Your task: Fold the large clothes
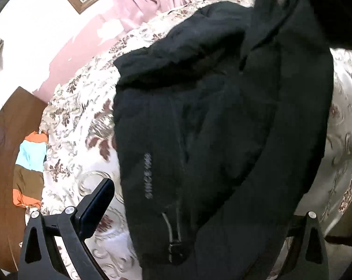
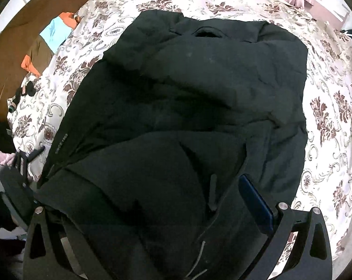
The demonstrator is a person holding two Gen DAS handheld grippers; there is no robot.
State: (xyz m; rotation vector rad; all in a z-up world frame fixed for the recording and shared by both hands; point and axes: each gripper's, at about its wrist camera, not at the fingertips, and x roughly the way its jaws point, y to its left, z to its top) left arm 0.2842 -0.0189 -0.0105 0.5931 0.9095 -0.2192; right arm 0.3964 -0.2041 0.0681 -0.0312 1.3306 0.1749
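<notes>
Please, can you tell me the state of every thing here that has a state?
black jacket: spread on the bed, partly folded
floral bedspread: laid flat, slightly wrinkled
striped cloth: crumpled beside the bed
left hand-held gripper: open, jacket between fingers
right hand-held gripper: open, jacket between fingers

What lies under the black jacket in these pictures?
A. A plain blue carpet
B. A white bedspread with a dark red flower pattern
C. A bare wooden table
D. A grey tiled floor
B: the black jacket is spread on a white bedspread printed with dark red flowers and grey scrolls, which shows on every side of it in both wrist views.
</notes>
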